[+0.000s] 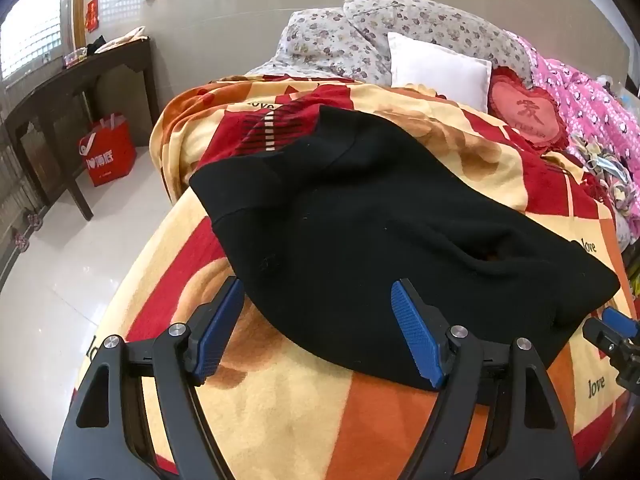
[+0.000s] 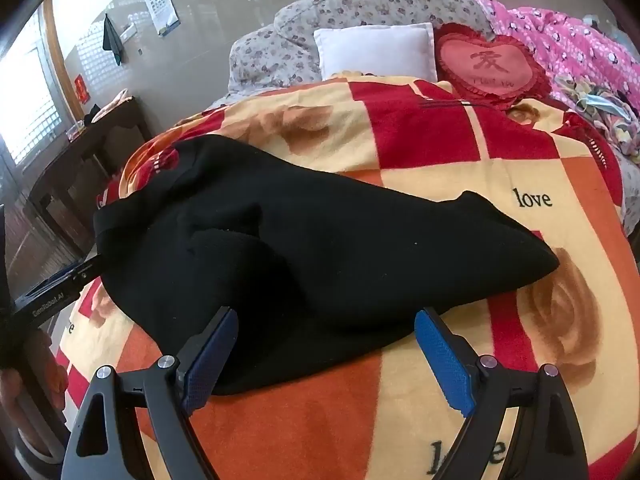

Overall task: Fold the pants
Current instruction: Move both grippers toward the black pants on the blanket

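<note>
The pants (image 1: 384, 216) lie in a loose black heap on the blanket (image 1: 304, 412) on the bed. They look soft, thick and floppy, not heavy, so they will sag when lifted. A good place to grab is the near edge. The left claw (image 1: 320, 332) and the right claw (image 2: 326, 356) are both wide open, holding nothing.

A beige wall (image 1: 240, 12) rises behind the bed (image 2: 440, 152), which wears a red-and-orange blanket. At left, daylight enters a gridded window (image 1: 28, 36) above a dark wooden table (image 1: 80, 92) on pale glossy floor tiles (image 1: 80, 256)
</note>
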A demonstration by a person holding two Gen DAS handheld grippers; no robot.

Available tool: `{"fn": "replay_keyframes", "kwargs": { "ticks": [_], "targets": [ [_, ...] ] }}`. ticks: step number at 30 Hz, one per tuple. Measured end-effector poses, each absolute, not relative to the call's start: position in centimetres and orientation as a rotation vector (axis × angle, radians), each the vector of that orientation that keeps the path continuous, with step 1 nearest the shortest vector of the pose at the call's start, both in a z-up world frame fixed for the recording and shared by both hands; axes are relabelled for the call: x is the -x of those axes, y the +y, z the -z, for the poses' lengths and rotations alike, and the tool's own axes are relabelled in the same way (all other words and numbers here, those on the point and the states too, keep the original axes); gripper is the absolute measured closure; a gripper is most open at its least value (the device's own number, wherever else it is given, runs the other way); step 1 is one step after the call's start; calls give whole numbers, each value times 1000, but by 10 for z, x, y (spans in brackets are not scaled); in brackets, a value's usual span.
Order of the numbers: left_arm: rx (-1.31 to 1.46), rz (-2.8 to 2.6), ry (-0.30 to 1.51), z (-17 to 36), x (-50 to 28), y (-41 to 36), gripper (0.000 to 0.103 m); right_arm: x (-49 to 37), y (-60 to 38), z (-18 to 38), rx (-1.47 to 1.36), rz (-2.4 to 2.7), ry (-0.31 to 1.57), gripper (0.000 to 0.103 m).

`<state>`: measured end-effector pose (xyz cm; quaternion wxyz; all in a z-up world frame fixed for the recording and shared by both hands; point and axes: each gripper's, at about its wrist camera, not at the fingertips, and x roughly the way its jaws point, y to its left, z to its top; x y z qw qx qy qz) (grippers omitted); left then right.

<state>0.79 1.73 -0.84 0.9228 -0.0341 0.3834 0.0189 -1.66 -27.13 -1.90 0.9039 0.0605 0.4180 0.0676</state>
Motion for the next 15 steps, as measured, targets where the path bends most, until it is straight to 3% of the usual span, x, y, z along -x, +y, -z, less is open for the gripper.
{"fn": "replay_keyframes", "kwargs": {
  "ticks": [15],
  "targets": [
    [81,-50,808,15,-13,23,26,11,-269,26,-129,-146,876,14]
  ]
}}
